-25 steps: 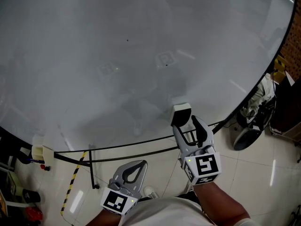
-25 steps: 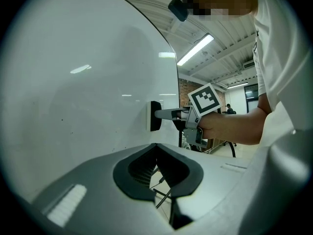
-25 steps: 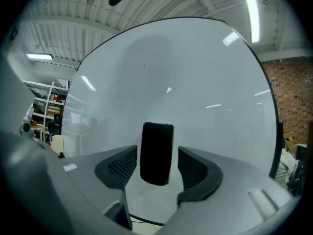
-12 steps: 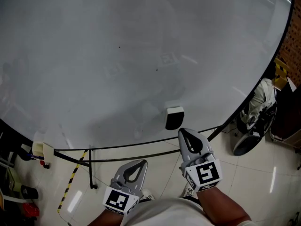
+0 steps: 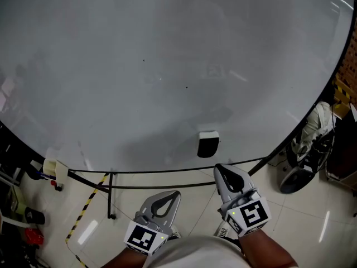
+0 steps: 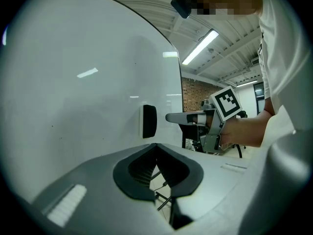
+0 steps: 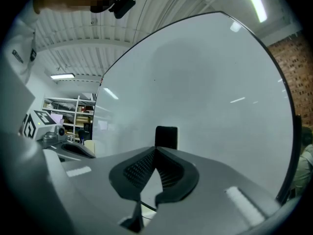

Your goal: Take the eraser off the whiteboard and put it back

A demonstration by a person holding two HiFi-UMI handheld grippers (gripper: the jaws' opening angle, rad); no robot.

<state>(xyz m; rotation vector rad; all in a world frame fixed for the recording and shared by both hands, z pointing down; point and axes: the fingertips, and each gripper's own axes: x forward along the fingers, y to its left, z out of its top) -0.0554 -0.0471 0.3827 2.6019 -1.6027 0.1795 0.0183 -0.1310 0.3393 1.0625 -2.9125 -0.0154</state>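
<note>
The eraser [image 5: 208, 144], black with a white back, sticks to the whiteboard [image 5: 167, 66] near its lower edge. It also shows in the left gripper view [image 6: 148, 121] and straight ahead in the right gripper view [image 7: 166, 137]. My right gripper [image 5: 220, 168] is shut and empty, a short way back from the eraser and not touching it. My left gripper [image 5: 177, 194] is also shut and empty, lower and to the left, away from the board. The right gripper [image 6: 170, 117] shows from the side in the left gripper view, pointing at the board.
A black frame bar [image 5: 145, 186] runs under the board's lower edge. Yellow-black tape [image 5: 86, 211] lies on the tiled floor. A small cream holder [image 5: 54, 168] sits at the board's left end. A bag and a chair base [image 5: 304, 149] stand on the right.
The right gripper was open round the eraser; it has let go, shut and drawn back from the board. The eraser stays stuck on the board. The left gripper has drifted slightly.
</note>
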